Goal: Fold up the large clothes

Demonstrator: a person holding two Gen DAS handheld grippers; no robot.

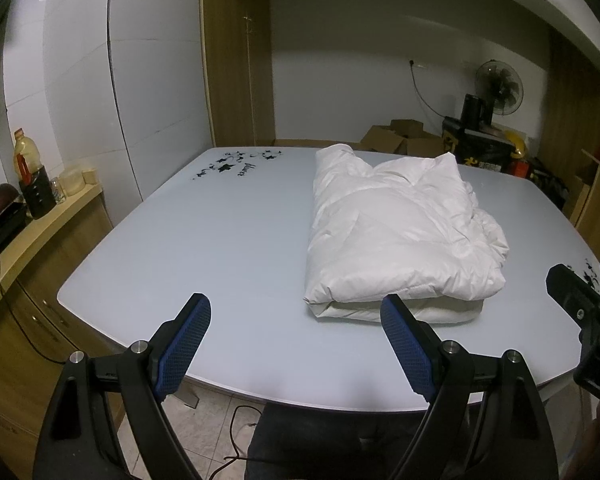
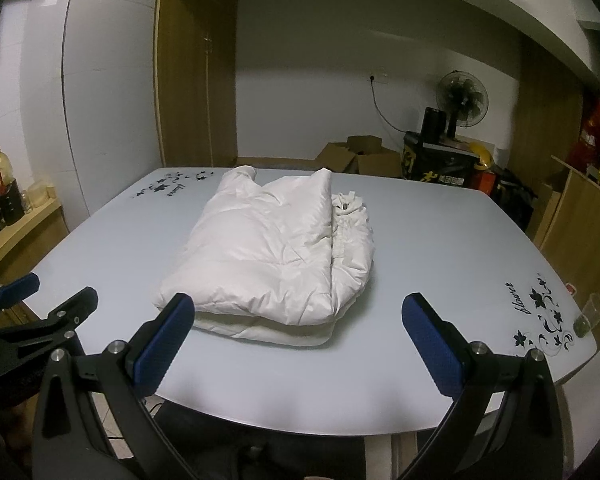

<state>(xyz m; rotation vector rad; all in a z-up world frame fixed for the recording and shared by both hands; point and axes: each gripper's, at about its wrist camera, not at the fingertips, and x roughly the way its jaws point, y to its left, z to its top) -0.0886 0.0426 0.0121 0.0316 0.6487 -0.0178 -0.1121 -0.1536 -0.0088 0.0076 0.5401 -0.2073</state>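
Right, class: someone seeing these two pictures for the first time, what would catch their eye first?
A puffy white jacket lies folded in the middle of the pale table. Both tools, left and right, hang open at its near edge with blue pads, touching nothing. Black flower prints mark the table's corners.
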